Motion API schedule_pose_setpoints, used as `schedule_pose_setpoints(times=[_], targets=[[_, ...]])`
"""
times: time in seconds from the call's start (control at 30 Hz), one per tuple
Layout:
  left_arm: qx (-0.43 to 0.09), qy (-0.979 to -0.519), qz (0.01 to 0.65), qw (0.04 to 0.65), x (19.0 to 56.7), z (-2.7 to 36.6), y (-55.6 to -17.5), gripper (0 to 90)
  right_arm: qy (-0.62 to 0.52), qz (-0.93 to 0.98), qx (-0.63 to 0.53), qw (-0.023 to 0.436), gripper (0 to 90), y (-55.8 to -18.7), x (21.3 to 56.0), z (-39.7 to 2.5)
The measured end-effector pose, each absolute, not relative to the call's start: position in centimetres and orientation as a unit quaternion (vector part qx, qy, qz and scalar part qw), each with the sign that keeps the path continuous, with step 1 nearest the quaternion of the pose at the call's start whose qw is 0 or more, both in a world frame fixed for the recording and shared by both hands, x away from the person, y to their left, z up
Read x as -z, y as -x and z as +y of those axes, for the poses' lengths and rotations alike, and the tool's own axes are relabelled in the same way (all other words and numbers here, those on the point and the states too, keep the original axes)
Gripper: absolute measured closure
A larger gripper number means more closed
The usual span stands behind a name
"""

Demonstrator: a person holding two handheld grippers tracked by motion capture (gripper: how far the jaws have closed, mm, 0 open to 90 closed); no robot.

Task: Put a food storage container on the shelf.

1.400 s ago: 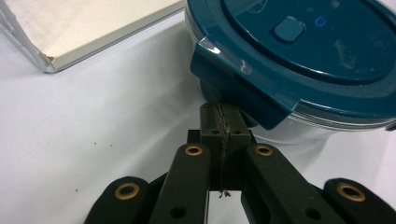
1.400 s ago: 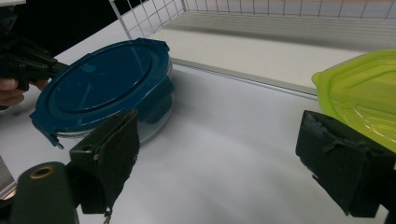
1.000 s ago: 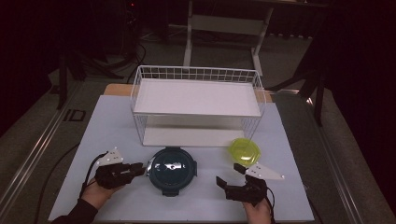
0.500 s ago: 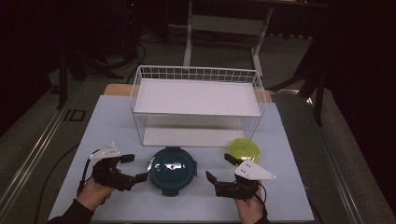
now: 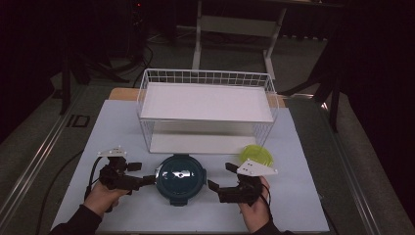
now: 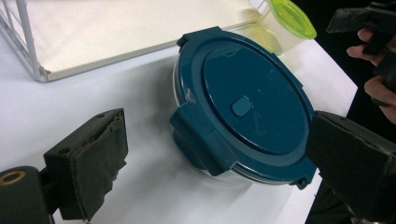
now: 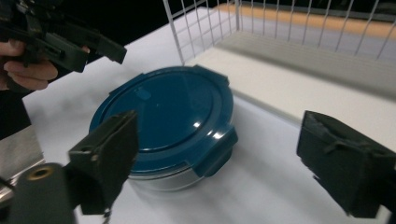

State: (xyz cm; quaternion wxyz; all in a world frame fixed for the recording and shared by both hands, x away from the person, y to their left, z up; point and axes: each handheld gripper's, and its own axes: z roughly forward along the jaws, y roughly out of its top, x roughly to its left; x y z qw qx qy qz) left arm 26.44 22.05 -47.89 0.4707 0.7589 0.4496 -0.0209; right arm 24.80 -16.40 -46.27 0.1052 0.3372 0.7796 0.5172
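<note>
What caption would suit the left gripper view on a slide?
Open left tongs straddle a round blue-lidded container on the white table, beside a wire rack.

The blue-lidded container (image 6: 247, 107) sits at centre between the wide-apart jaws, with one clip facing seven o'clock. A green-lidded tub (image 6: 285, 21) is at one o'clock, the rack (image 6: 28, 51) at eleven.
</note>
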Motion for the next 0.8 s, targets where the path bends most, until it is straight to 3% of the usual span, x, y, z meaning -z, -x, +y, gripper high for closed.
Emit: schedule_pose_setpoints(times=[0.47, 0.8], targets=[[0.117, -0.726, 0.522, 0.432, 50.2, 21.8, -28.7, 21.3, -0.378, 0.776, -0.502, 0.058, 13.2, -25.8, 46.9, -15.6], [0.173, -0.705, 0.546, 0.419, 51.1, 21.5, -29.4, 37.7, -0.392, 0.775, -0.495, 0.031, 16.3, -26.1, 47.1, -15.4]])
